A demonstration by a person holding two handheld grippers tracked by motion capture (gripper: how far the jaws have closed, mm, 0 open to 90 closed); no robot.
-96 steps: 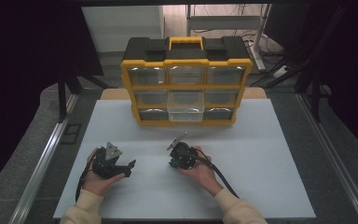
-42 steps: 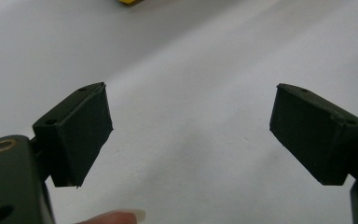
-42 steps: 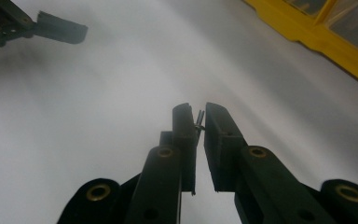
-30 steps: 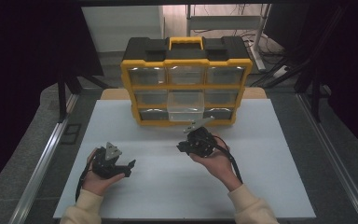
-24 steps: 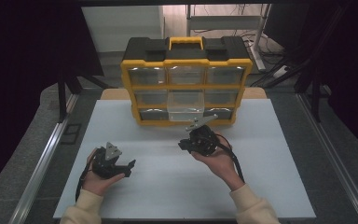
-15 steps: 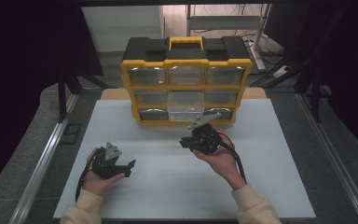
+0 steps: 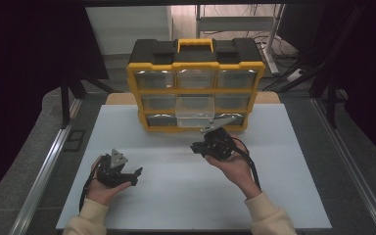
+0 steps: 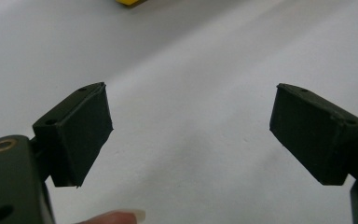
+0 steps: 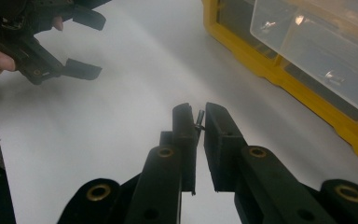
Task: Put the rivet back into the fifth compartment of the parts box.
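Right gripper clamped on a small dark screw standing upright between the pads, pulled-out clear drawer of the yellow organizer at two o'clock, left gripper spread wide, holding nothing.

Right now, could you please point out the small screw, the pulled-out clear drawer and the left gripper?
small screw (image 9: 199, 117), right gripper view, its dark shaft.
pulled-out clear drawer (image 7: 194, 111), high view, its front wall.
left gripper (image 8: 191, 123), left gripper view, midway between the open jaws.

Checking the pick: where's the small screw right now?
The small screw is pinched in the right gripper, just in front of the yellow organizer and its pulled-out middle drawer.
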